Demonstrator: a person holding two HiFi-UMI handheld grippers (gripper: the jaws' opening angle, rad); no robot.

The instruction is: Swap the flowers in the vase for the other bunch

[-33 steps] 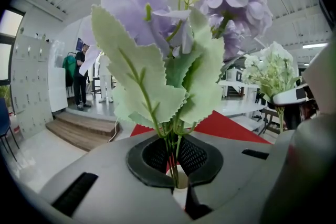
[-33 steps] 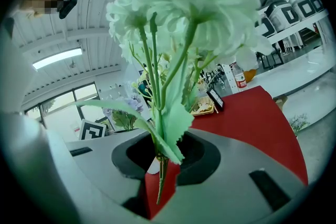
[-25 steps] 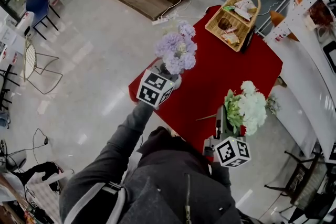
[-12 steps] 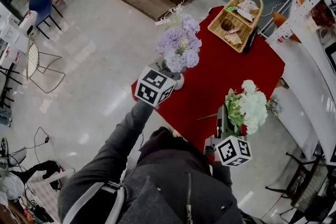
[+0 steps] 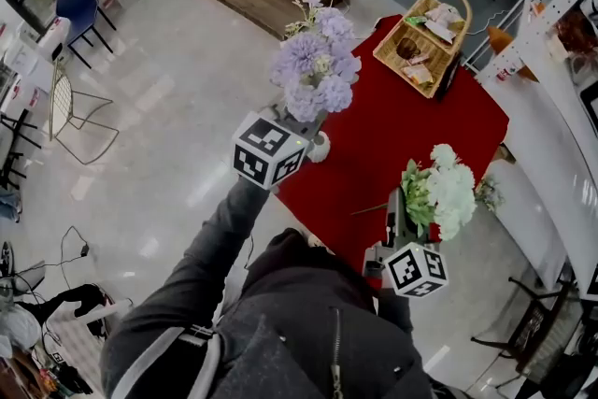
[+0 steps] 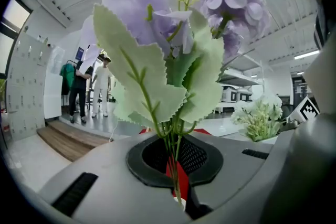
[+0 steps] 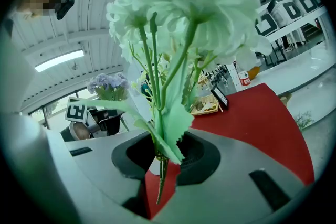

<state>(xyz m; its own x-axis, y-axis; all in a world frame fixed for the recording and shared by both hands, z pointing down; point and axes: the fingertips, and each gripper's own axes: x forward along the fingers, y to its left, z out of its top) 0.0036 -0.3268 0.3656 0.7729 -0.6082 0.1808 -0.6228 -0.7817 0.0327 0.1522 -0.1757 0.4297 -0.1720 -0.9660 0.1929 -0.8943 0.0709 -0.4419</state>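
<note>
While clamped, purple bunch [image 5: 313, 75] upright (blooms topmost).

- No word, number or brand can be read in any view.
- Left cube [image 5: 268, 149] on the left tool [image 6: 177, 194], centre-left of the head view: black-and-white square markers, a code pattern without letters.
- Right cube [image 5: 417, 269] on the right tool [image 7: 160, 186], lower right of the head view: the same kind of markers.
- Bottle [image 7: 243, 77], right of centre in the right gripper view: a red label, its print too small to read.
</note>
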